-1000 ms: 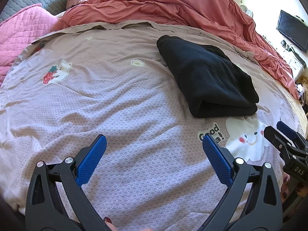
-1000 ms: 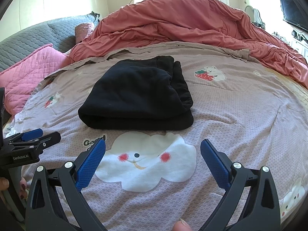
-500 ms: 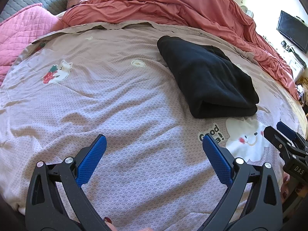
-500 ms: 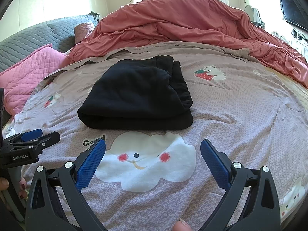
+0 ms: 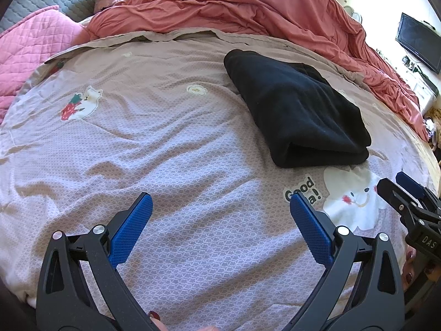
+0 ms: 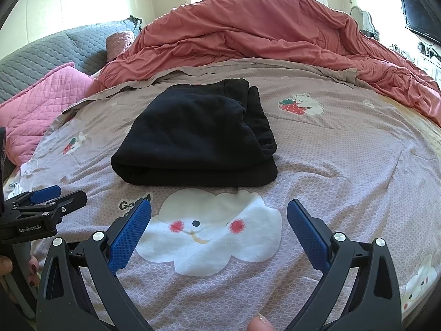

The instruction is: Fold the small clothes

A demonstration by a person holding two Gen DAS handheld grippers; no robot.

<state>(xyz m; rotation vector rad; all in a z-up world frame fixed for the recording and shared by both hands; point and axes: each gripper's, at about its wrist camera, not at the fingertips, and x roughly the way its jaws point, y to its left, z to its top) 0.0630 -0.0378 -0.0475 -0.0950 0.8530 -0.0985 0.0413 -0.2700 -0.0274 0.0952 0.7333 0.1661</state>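
Note:
A black garment (image 6: pixel 198 138) lies folded into a thick rectangle on the mauve patterned bedsheet (image 6: pixel 344 165); in the left wrist view the garment (image 5: pixel 297 110) sits at the upper right. My right gripper (image 6: pixel 219 226) is open and empty, hovering over a white cloud print just in front of the garment's folded edge. My left gripper (image 5: pixel 220 220) is open and empty over bare sheet, left of and nearer than the garment. Each gripper shows at the edge of the other's view: the right gripper (image 5: pixel 408 193), the left gripper (image 6: pixel 52 195).
A rumpled salmon duvet (image 6: pixel 261 27) is heaped behind the garment. Pink quilted pillows (image 5: pixel 30 49) and a grey headboard cushion (image 6: pixel 55 49) lie at the left. A TV (image 5: pixel 419 41) and a dresser stand beyond the bed's right side.
Almost nothing moves. Both grippers stay open and hold their places; the garment lies unchanged.

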